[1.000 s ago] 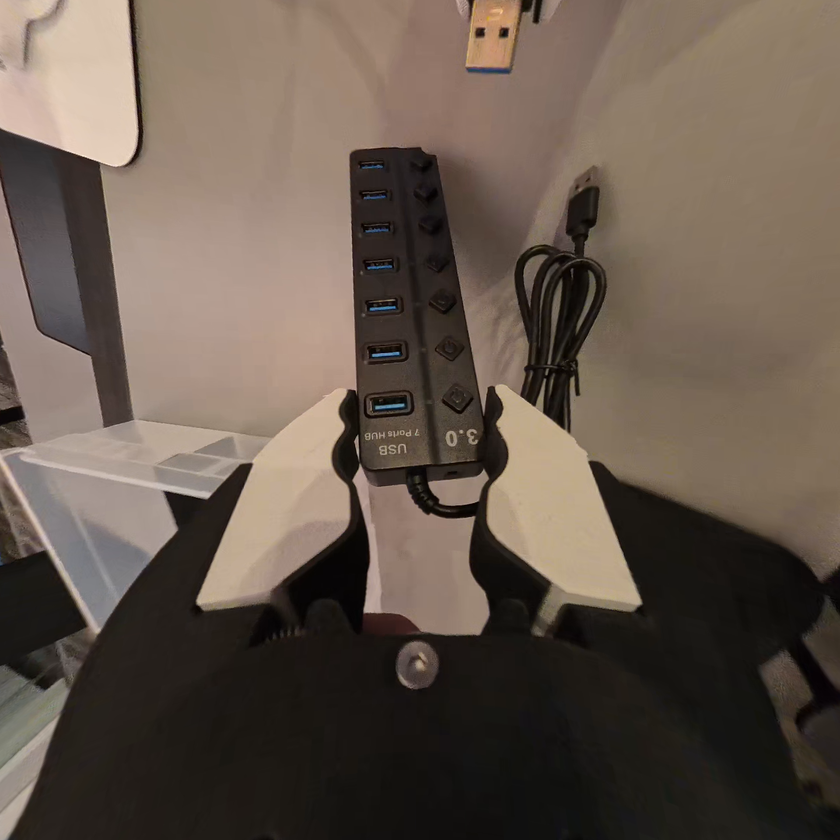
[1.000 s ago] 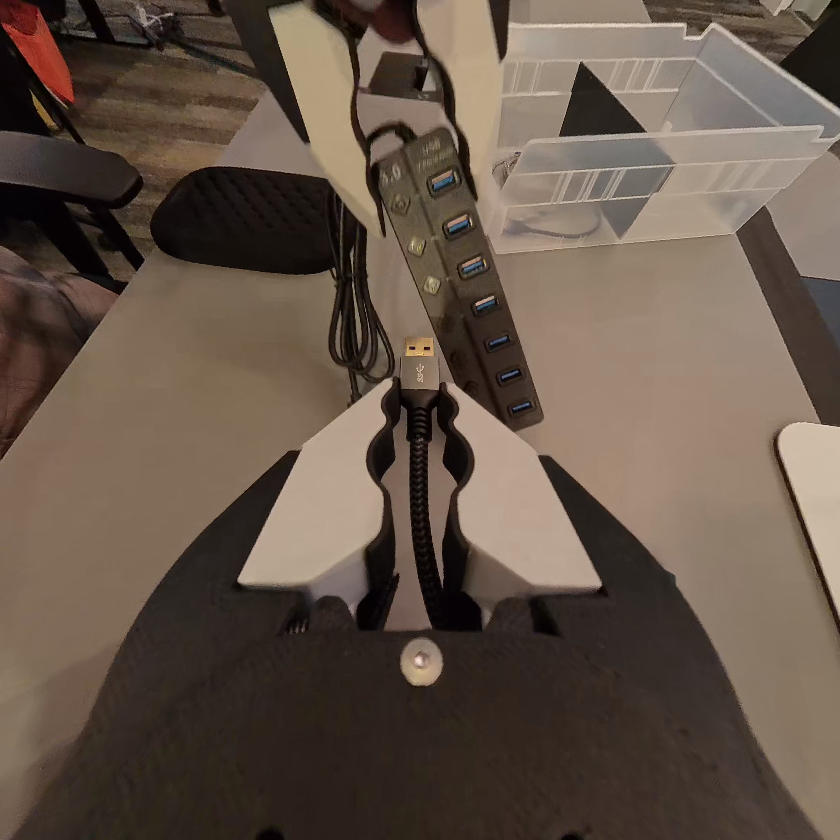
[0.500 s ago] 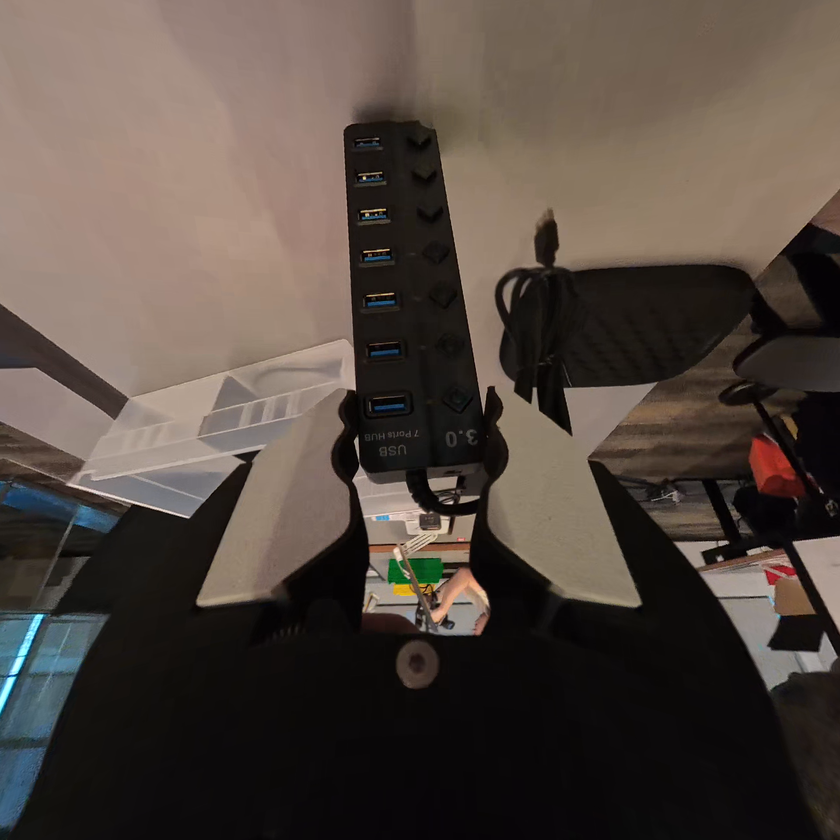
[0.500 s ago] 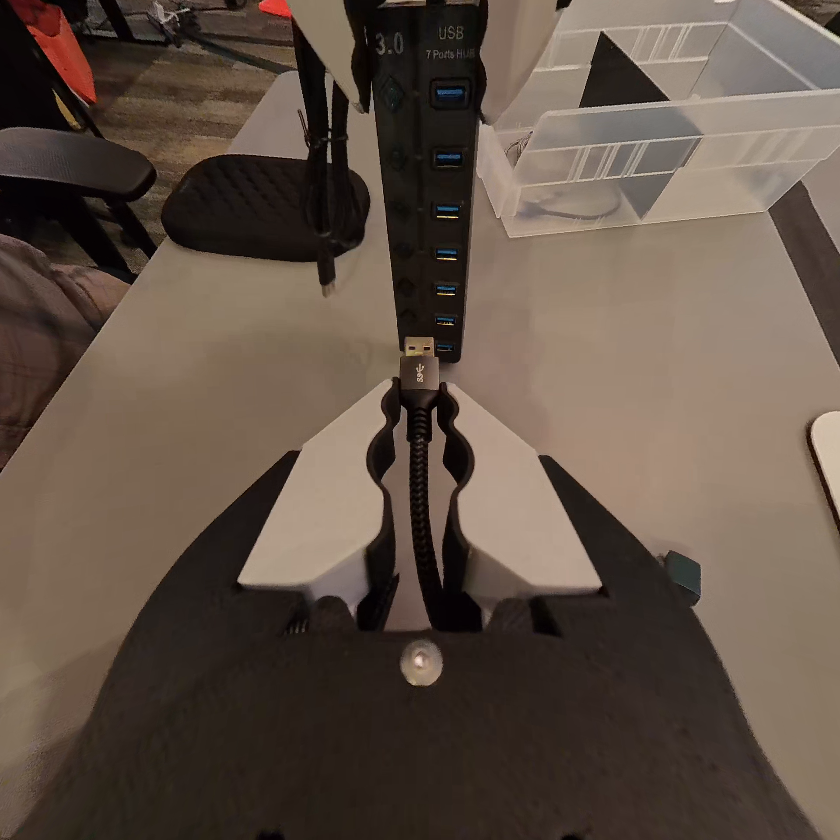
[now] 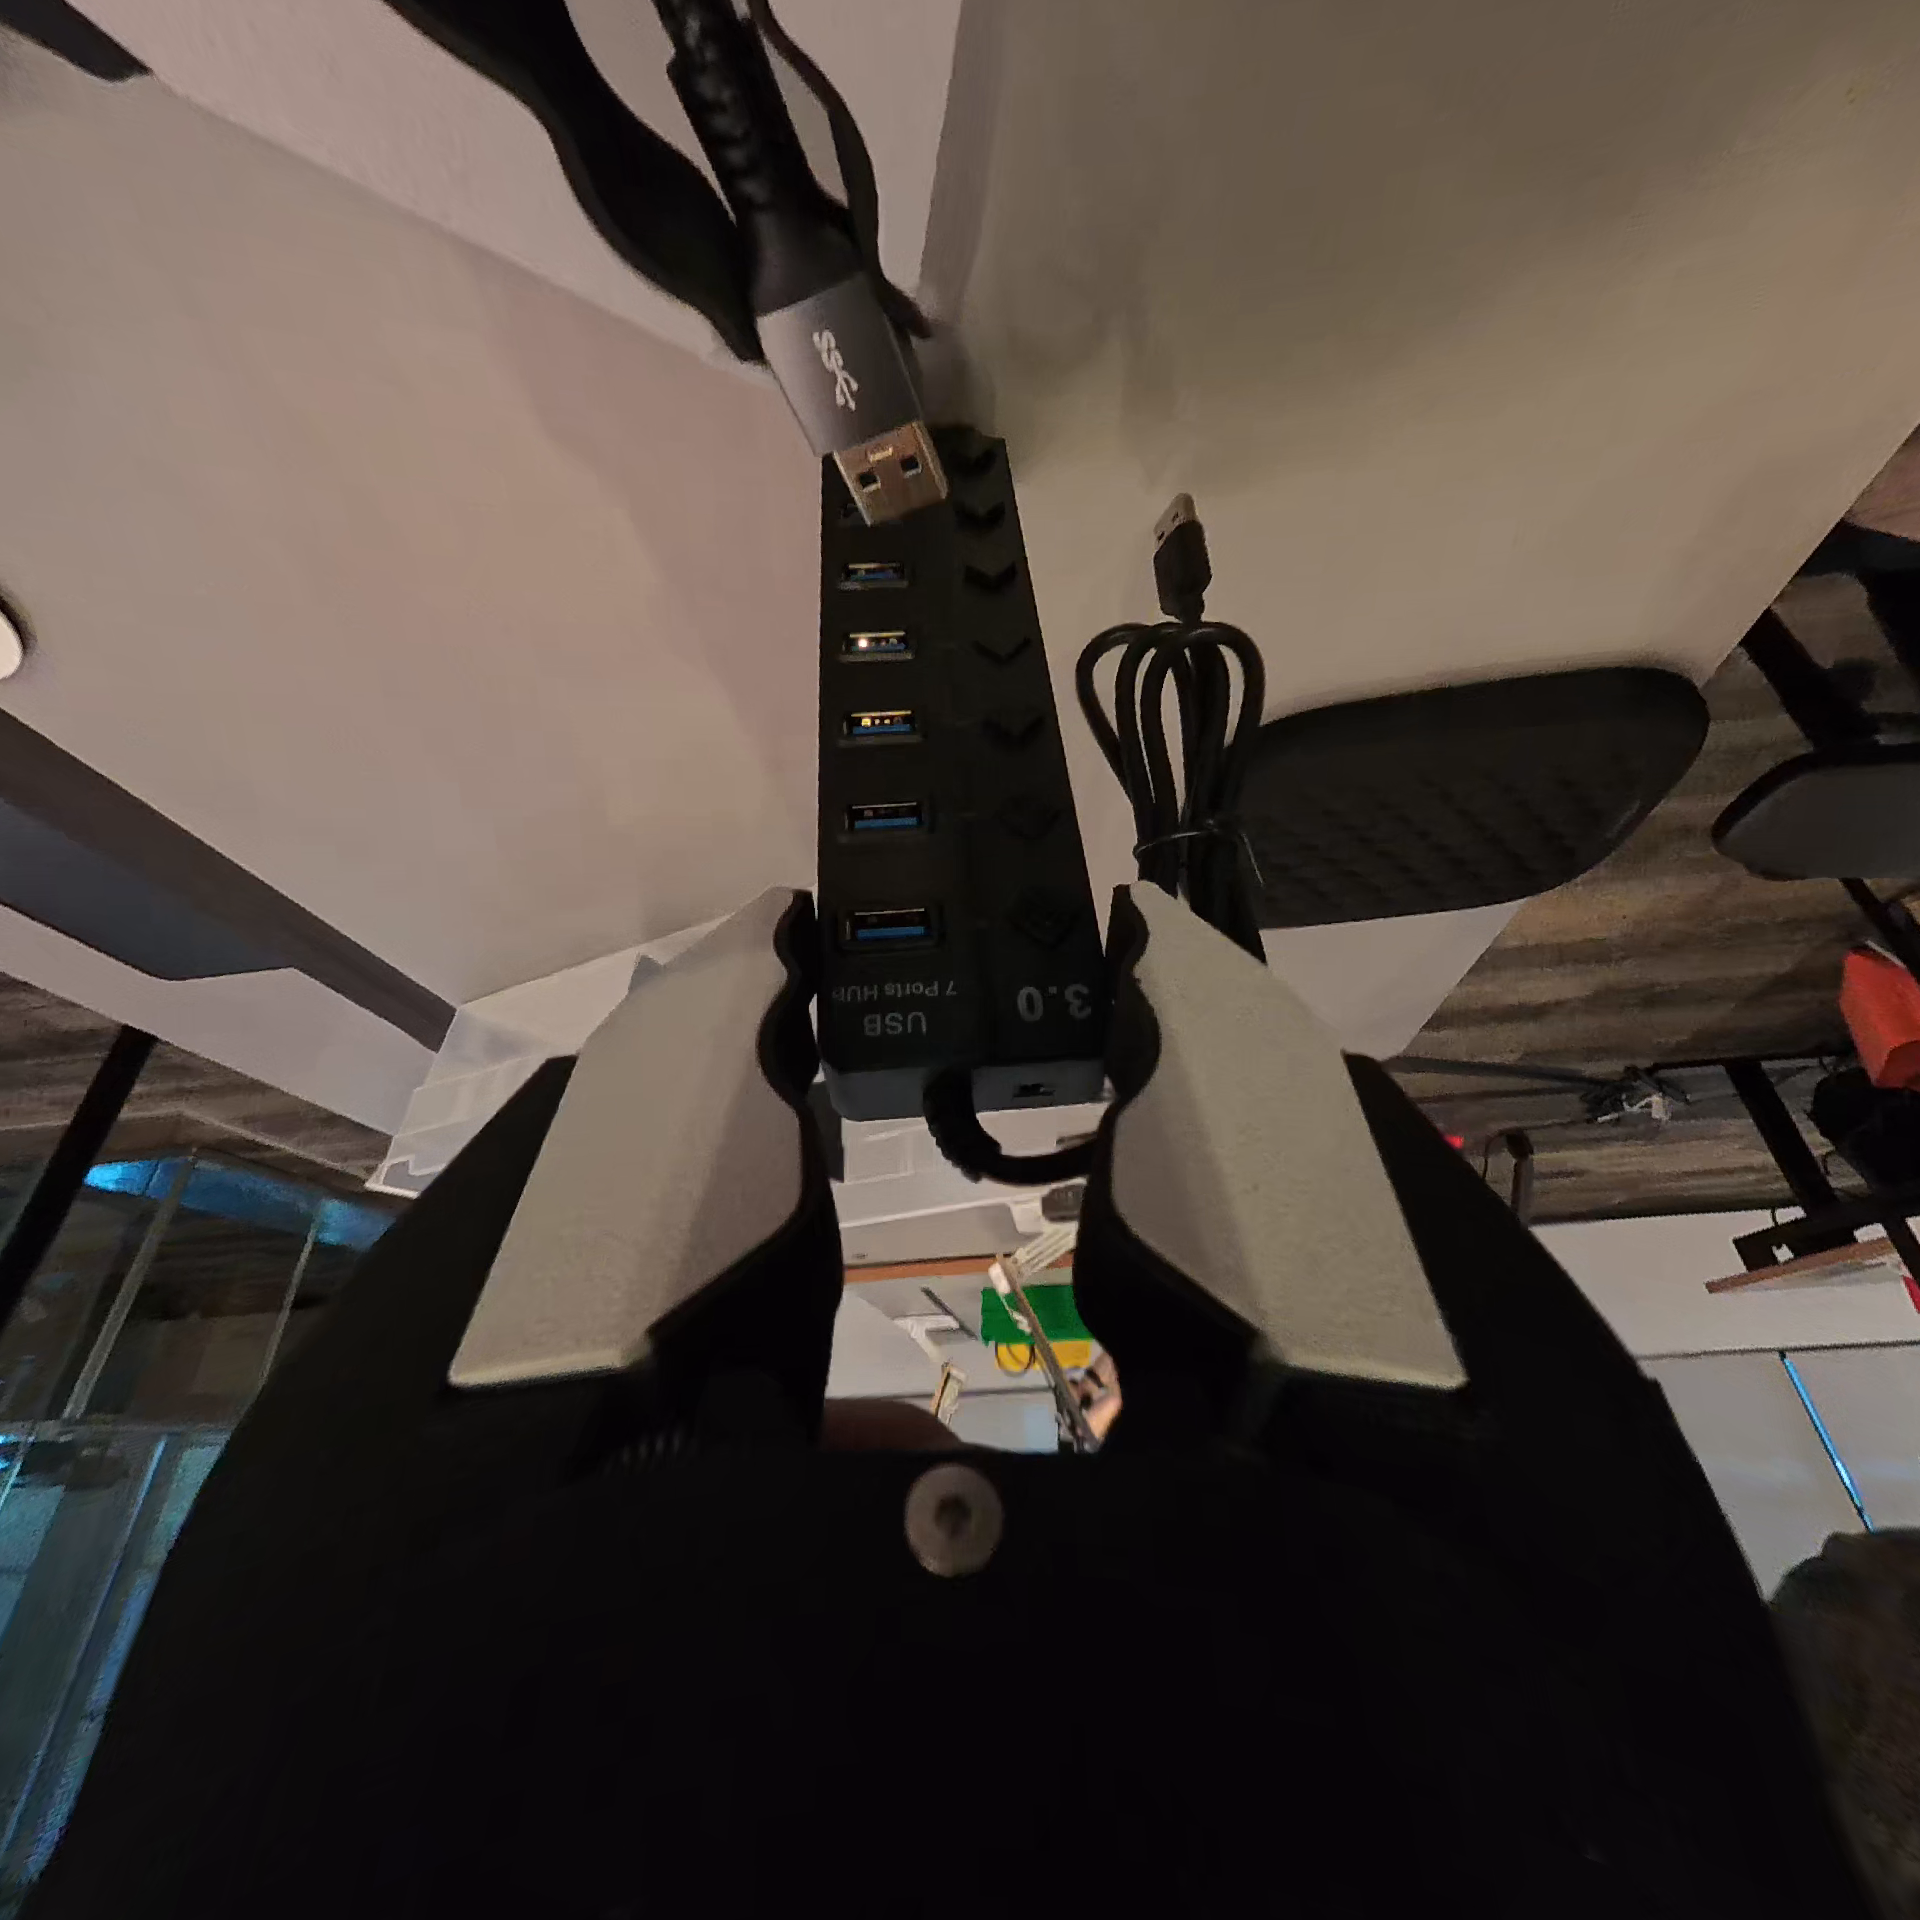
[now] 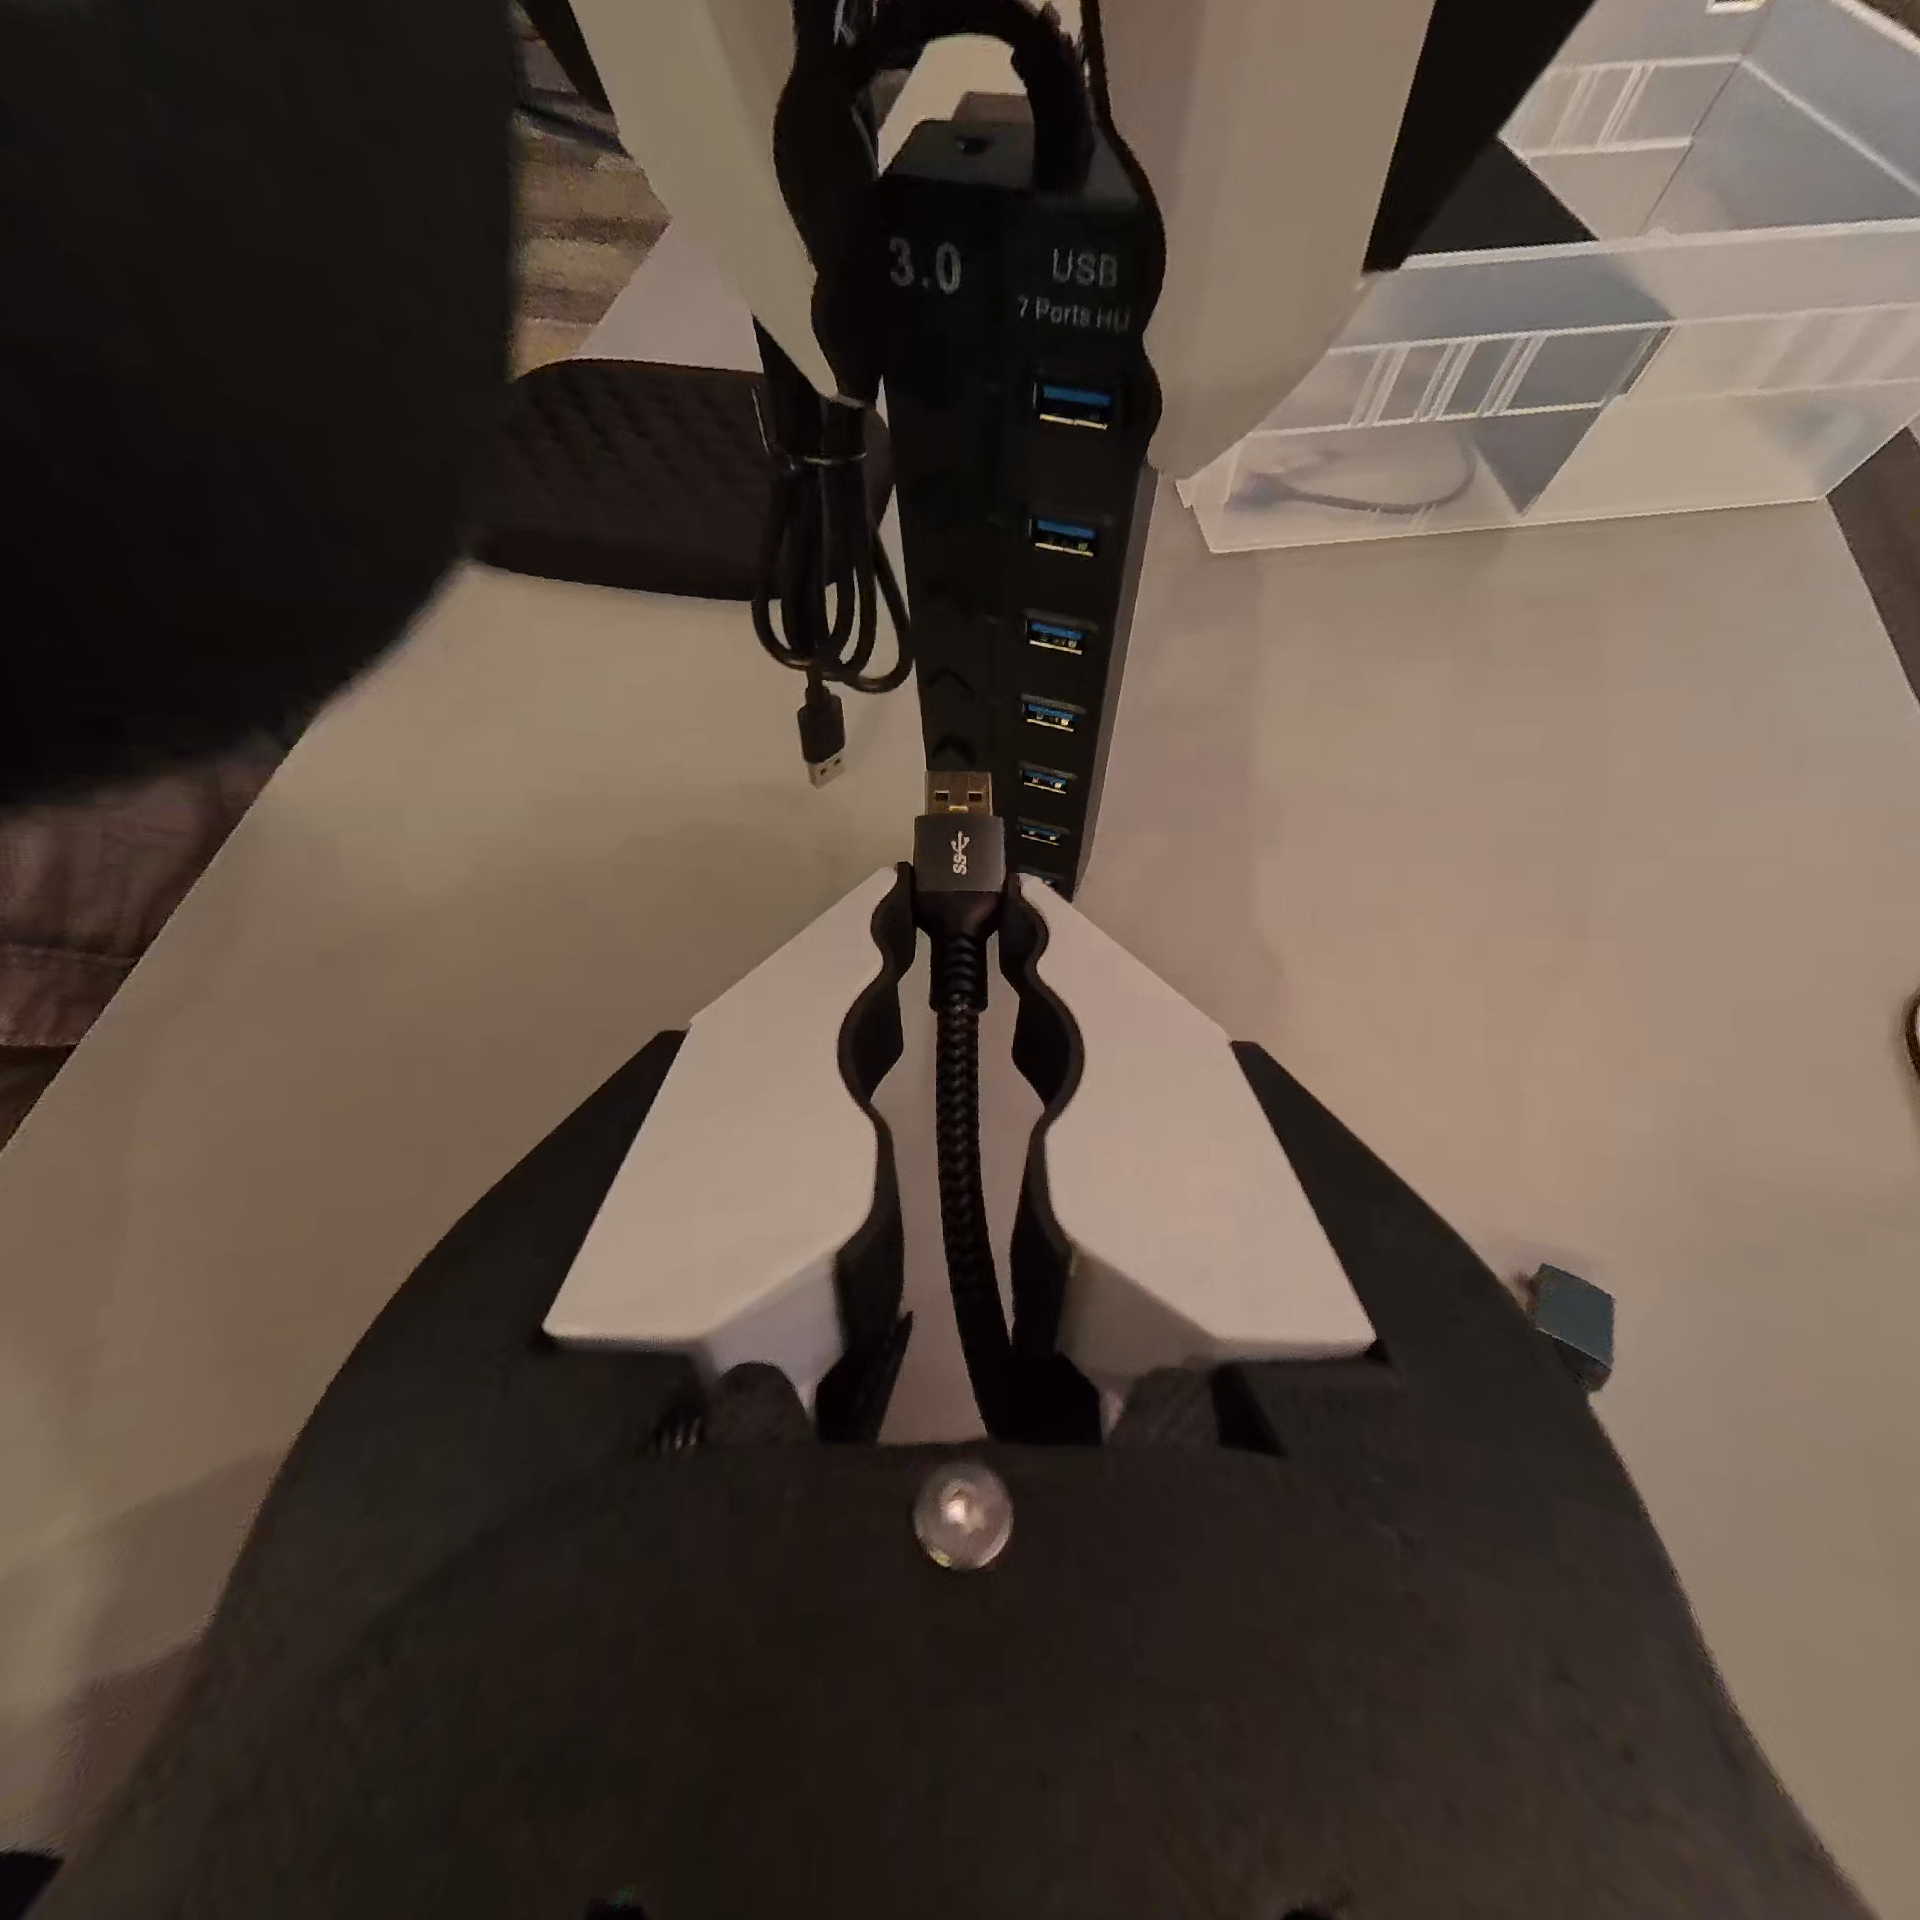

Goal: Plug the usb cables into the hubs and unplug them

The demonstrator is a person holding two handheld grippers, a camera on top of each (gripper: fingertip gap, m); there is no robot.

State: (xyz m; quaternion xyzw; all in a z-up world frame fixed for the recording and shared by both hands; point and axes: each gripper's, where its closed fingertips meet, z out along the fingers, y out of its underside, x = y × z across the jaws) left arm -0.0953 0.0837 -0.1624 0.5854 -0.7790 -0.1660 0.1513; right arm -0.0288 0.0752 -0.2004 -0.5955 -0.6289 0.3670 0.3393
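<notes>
- The black USB hub (image 5: 940, 790) is clamped at its cabled end between the white fingers of the left gripper (image 5: 951, 997), which are closed against its two long sides.
- The hub is held off the grey table (image 6: 1455, 831), its long axis running straight away from the left gripper, with the far end lowest, close to the table surface.
- In the right wrist view the hub (image 6: 1023, 520) hangs from the top of the frame, its row of blue ports facing the camera.
- The hub's own thin black cable, tied in a bundle (image 5: 1179, 748), hangs just beside the hub's button side, its plug free.
- The braided cable (image 6: 966, 1060) is pinched by the right gripper (image 6: 961, 904), nearly fully closed, just behind the grey plug housing.
- The plug (image 6: 961, 805) points away from the right gripper along the cable's axis, its metal tip overlapping the hub's far end near the last ports; contact cannot be judged.
- A clear plastic bin (image 6: 1621, 343) stands at far right, a black pad (image 6: 623, 468) at far left.
</notes>
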